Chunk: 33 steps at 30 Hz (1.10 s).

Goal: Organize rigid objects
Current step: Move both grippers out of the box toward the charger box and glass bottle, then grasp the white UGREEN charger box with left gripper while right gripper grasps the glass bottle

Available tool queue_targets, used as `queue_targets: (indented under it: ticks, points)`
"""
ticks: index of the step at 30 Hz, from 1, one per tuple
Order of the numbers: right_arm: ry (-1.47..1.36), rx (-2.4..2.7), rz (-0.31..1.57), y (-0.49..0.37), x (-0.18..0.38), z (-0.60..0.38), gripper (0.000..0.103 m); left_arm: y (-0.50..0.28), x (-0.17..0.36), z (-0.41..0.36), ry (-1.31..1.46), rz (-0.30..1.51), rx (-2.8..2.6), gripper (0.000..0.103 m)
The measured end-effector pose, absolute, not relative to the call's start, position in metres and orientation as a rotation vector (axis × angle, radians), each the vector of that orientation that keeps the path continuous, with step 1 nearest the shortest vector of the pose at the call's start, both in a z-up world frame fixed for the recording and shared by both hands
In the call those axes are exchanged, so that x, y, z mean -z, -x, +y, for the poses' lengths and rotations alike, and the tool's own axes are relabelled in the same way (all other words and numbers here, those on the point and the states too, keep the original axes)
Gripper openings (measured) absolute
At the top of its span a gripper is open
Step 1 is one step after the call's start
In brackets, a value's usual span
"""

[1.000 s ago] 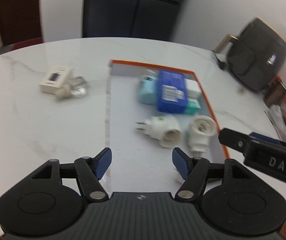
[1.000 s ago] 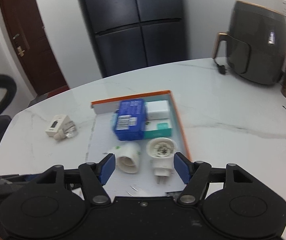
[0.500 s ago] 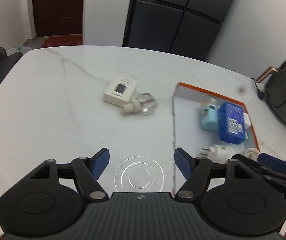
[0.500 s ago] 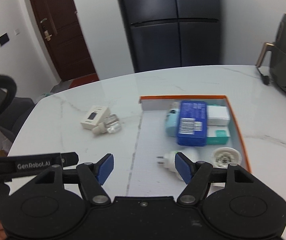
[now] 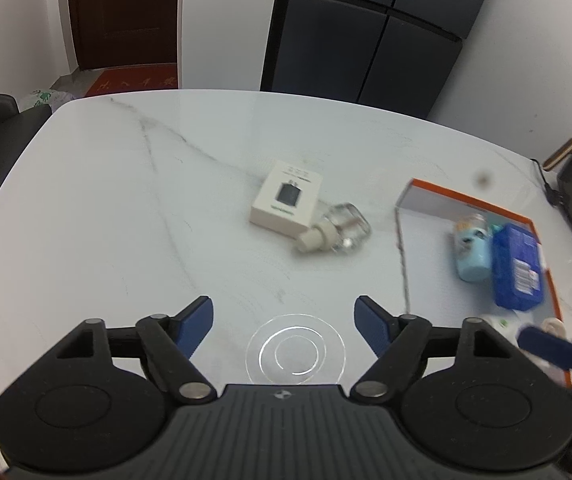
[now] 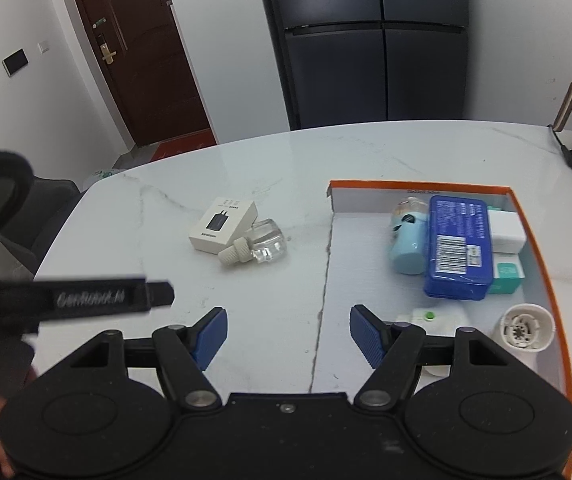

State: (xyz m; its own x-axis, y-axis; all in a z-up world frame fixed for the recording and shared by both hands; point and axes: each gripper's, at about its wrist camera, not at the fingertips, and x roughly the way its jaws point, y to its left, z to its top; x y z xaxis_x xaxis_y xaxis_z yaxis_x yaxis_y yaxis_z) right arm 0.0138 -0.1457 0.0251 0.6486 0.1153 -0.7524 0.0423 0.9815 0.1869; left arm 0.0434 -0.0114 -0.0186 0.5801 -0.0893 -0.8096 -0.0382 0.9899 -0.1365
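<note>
A white charger box and a clear glass bottle with a cream cap lay touching each other on the marble table, well ahead of the left gripper and slightly right of its centre line. Its jaws had just been opening and stood wide, with nothing between them but bare tabletop. The right gripper also stood wide apart and empty; the same box and bottle lay ahead and to the left of its jaws. Ahead and to their right sat the orange-rimmed tray, holding a blue box, a pale blue bottle, white boxes and two white plug adapters.
</note>
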Motion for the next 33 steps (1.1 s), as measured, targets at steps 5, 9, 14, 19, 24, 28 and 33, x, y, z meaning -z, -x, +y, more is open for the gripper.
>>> queue_targets:
  ticks: [5, 9, 14, 19, 24, 28, 33]
  points:
    - [-0.209, -0.031, 0.883, -0.019, -0.016, -0.147, 0.081, -0.093, 0.031, -0.004, 0.102, 0.954, 0.033, 0.088]
    - [-0.225, -0.026, 0.89, -0.021, -0.009, -0.151, 0.081, -0.135, 0.044, -0.011, 0.04, 0.956, 0.06, 0.091]
    - [-0.231, -0.021, 0.904, -0.027, 0.001, -0.152, 0.081, -0.17, 0.07, -0.02, -0.009, 0.99, 0.08, 0.091]
    - [-0.233, -0.027, 0.911, -0.042, 0.006, -0.149, 0.083, -0.189, 0.09, -0.015, 0.008, 1.026, 0.093, 0.082]
    - [-0.218, -0.061, 0.919, -0.068, 0.012, -0.139, 0.088, -0.183, 0.08, 0.01, 0.049, 0.995, 0.129, 0.059]
    - [-0.174, -0.138, 0.925, -0.101, 0.019, -0.122, 0.092, -0.159, 0.066, 0.043, 0.065, 0.972, 0.101, 0.059]
    - [-0.045, -0.228, 0.964, -0.145, 0.038, -0.093, 0.092, -0.116, 0.048, 0.08, 0.097, 0.947, 0.059, 0.059]
